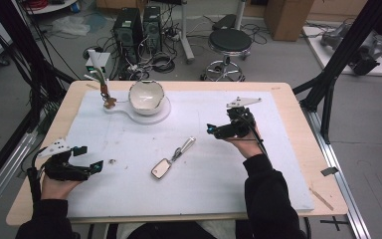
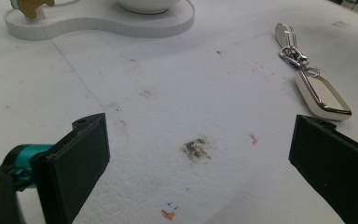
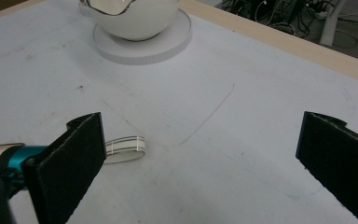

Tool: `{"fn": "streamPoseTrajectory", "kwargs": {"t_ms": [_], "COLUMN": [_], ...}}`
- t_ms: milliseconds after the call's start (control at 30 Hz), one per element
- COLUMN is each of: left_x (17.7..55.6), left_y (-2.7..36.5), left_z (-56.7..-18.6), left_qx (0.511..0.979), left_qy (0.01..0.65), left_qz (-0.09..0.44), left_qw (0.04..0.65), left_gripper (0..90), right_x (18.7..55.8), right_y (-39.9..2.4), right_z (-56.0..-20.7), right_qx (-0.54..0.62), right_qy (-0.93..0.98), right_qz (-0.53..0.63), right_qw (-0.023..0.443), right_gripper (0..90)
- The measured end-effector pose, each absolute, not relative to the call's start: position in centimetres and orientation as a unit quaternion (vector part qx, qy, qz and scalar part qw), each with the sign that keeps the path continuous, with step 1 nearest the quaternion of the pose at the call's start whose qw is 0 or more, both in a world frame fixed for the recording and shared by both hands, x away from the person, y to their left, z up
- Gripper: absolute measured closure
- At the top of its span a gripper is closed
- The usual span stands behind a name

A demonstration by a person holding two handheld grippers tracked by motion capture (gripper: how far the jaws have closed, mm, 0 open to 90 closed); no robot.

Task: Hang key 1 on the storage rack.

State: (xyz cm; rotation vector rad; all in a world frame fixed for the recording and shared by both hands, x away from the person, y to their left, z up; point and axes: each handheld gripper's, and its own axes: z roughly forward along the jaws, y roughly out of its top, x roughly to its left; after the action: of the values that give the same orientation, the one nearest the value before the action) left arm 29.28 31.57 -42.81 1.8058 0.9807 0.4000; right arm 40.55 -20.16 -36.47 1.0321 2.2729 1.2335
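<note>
On the white-covered table we see the left tool, jaws spread and empty, well left of the key fob; a white bowl stands on its stand beyond the fob; the right tool, likewise spread, hovers to the fob's right.

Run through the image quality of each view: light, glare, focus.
High view: even overhead light, soft overall, the bowl glaring at its rim. Left gripper view: the white mat sharp enough to show stains, a bright highlight along the metal key fob. Right gripper view: flatter and bluish, faint shadows, the near jaws slightly soft.
</note>
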Motion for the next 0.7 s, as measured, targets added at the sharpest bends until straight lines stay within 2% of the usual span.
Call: {"fn": "streamPoseTrajectory", "kwargs": {"t_ms": [700], "left_x": [29.4], "left_y": [31.5], "left_z": [-42.9], "left_qx": [0.75], "left_qy": [0.406], "left_qz": [0.162], "left_qw": [0.497], "left_gripper": [5.5], "right_x": [37.1], "right_y": [-25.0], "right_z": [-39.6], "right_qx": [0.406], "right_qy": [0.786], "right_qz": [0.431], "right_qw": [0.178], "right_gripper": [0.7]}}
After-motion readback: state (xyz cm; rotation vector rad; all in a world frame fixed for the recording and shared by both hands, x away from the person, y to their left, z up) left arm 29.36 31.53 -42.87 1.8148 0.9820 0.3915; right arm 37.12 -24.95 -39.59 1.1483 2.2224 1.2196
